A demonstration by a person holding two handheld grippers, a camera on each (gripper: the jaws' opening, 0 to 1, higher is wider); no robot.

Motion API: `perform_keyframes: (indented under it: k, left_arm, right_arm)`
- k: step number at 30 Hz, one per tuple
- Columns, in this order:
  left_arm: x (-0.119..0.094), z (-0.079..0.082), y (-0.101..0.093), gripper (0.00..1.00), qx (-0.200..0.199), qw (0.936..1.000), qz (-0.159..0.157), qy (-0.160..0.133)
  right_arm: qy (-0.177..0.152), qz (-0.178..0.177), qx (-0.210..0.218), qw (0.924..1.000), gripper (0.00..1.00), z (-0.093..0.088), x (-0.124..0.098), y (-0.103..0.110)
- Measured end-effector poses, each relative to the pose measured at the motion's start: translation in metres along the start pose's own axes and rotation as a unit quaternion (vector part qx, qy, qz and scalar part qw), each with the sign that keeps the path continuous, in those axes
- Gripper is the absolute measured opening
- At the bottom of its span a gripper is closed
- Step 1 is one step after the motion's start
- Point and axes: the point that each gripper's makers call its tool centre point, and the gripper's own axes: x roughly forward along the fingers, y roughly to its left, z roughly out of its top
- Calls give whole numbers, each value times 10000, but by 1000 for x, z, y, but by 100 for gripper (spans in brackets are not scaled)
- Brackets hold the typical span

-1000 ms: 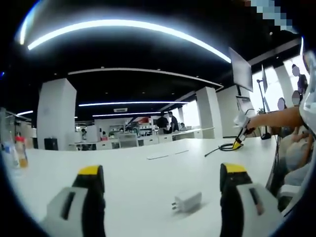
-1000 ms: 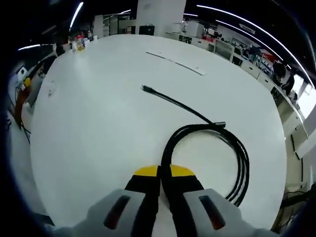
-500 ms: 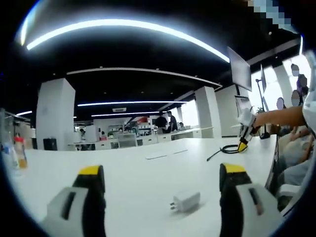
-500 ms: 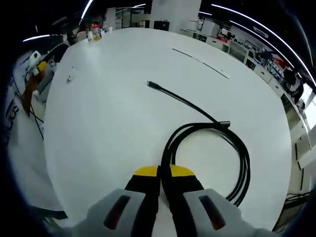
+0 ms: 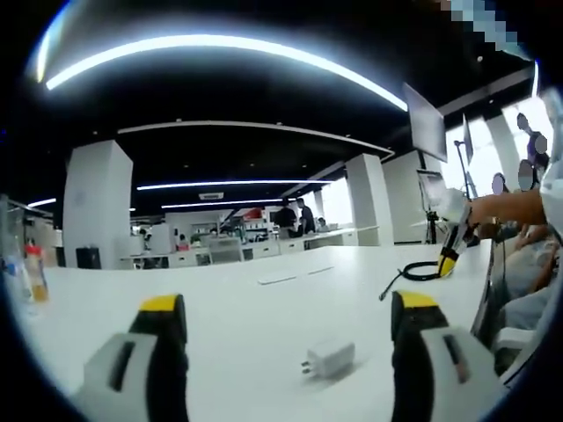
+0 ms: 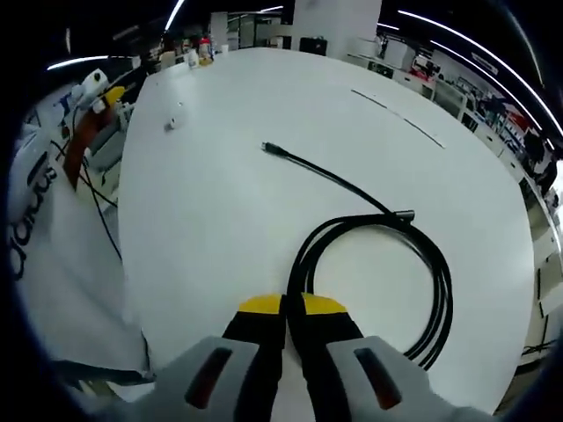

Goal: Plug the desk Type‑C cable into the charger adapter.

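Right gripper [image 6: 293,308]: jaws pinched shut on the coiled black Type-C cable [image 6: 422,264], and over the last second it has lifted higher above the bench [image 6: 220,202]. The left gripper view shows it rising too, coil dangling under it. Free plug end [image 6: 270,148] trails out on the bench. Left gripper [image 5: 290,330]: jaws wide open, holding nothing, charger adapter [image 5: 330,360] lying on the bench between them, prongs left. Cable secured; adapter not yet grasped, plug end needs regripping.

My white table [image 5: 229,308] carries the white charger adapter [image 5: 329,360] on its side, prongs leftward. Well apart lies the coiled black cable [image 6: 413,264], and far off, perhaps bottles [image 5: 31,272].
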Motion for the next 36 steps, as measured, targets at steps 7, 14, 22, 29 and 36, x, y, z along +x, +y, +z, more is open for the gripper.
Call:
perform_keyframes:
  k: [7,14,22,29,36]
  left_arm:
    - [0,-1,-1,96,-36,10000,-26,11]
    - [0,-2,-1,96,-34,10000,-51,23]
    - [1,-4,-4,96,-48,9999,-98,43]
    - [2,-4,-4,95,-13,9999,-123,33]
    - [0,9,-9,87,200,9982,-398,-407]
  right_arm:
    - [24,118,-97,9999,4,-6,-4,30]
    - [62,209,-189,9996,2,-8,-6,54]
    - [63,268,-187,9994,2,-10,-6,65]
    - [-33,261,-263,9993,3,-7,-6,66]
    - [-483,138,-657,9966,11,17,-14,58]
